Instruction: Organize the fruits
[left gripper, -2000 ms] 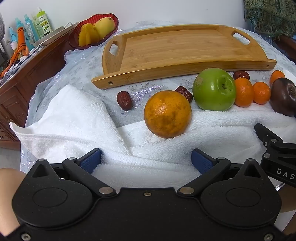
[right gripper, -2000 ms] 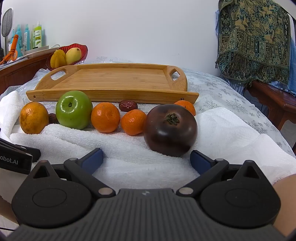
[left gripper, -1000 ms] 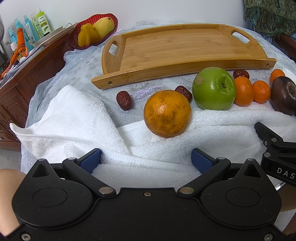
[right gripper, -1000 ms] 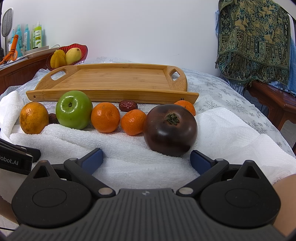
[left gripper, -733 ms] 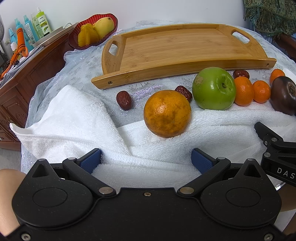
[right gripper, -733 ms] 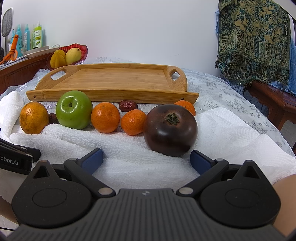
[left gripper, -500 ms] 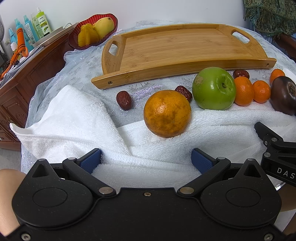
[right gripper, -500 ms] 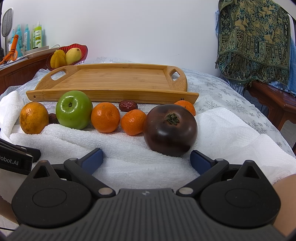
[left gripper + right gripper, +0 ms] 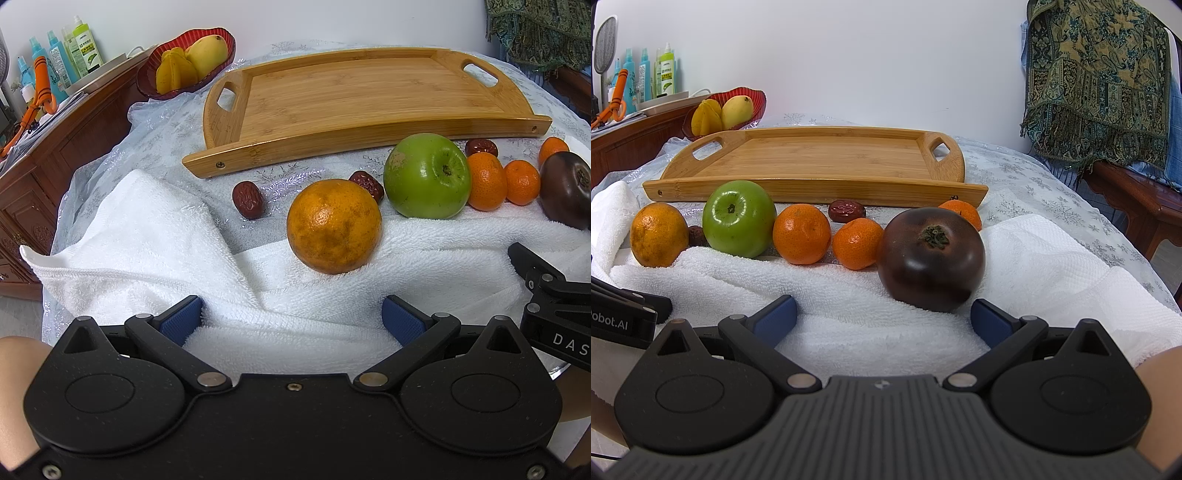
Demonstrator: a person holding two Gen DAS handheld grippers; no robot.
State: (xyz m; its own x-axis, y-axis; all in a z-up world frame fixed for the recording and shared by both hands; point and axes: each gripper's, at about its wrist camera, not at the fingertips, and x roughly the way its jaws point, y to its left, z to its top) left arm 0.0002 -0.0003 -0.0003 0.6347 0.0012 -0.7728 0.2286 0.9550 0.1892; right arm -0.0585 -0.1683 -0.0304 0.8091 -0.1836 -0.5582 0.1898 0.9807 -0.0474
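Left gripper: the left gripper [image 9: 291, 315] hangs low over the rumpled white terry towel [image 9: 155, 258], its blue-padded fingers spread wide with nothing between them.
Right gripper: the right gripper [image 9: 883, 317] is likewise spread and empty, just short of the dark maroon round fruit with a dried green calyx [image 9: 931, 258].
Fruit row: the speckled large orange [image 9: 334, 226] sits at the towel's edge ahead of the left fingers; beside it stand the shiny green apple [image 9: 427, 175], two small bright mandarins [image 9: 801, 233] [image 9: 857, 242], and a third mandarin [image 9: 960, 213] behind the dark fruit. Wrinkled red dates [image 9: 248, 199] lie on the tablecloth.
Destination: the empty bamboo serving tray with cut-out handles [image 9: 354, 92] lies beyond the row, nothing in it yet.
Stage: probably the start; no fruit is gripped.
Risk: round fruit on soft, sloping folds may roll when nudged by one finger. A close on the orange could bump the date touching its far side. The tray's raised rim could catch a low-carried fruit. Squeezing the dark fruit hard may bruise it.
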